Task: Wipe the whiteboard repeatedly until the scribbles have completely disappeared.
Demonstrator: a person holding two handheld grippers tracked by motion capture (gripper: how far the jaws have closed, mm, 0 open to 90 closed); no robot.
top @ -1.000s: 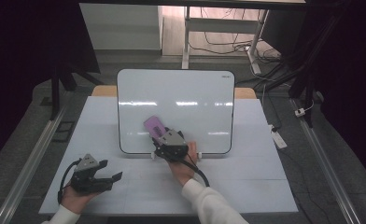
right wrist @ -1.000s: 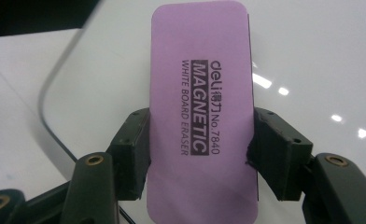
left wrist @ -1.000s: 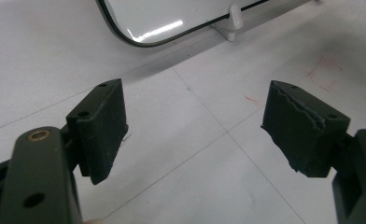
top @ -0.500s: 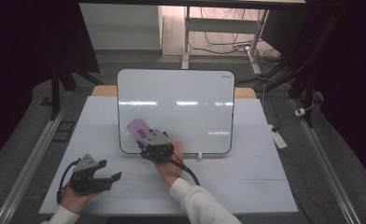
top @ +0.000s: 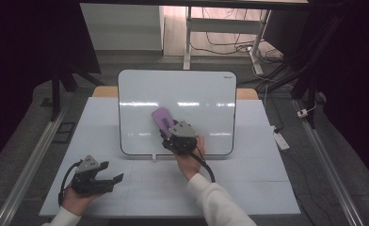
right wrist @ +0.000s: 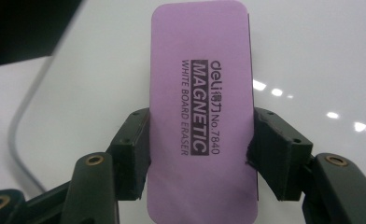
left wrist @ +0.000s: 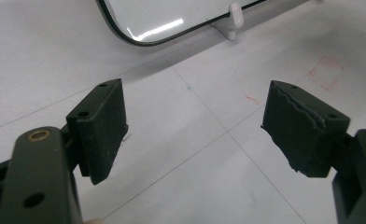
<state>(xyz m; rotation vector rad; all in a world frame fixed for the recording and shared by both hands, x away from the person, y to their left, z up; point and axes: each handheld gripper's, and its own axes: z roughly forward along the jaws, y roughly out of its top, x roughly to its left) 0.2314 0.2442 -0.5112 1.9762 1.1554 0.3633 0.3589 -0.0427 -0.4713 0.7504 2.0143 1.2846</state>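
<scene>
Wiping appears under way: right hand-held gripper (top: 172, 132) clamps the flat purple rectangular magnetic whiteboard eraser (right wrist: 202, 112) against the lower middle of the upright glossy whiteboard (top: 206, 94), left hand-held gripper (left wrist: 195, 135) idle, jaws apart over the white surface (top: 248, 183); next, likely sweep across maintaining contact.

The whiteboard (top: 196, 101) looks glossy and smooth, throwing back bright streaks of light inside a thin dark rim. The purple eraser (right wrist: 202, 107) at its 7 o'clock has a smooth, matt plastic-looking back with black print. The table (left wrist: 209, 177) is matt white, faintly scuffed. The left gripper (left wrist: 195, 128) pads look rough, dull, ragged-edged.
</scene>
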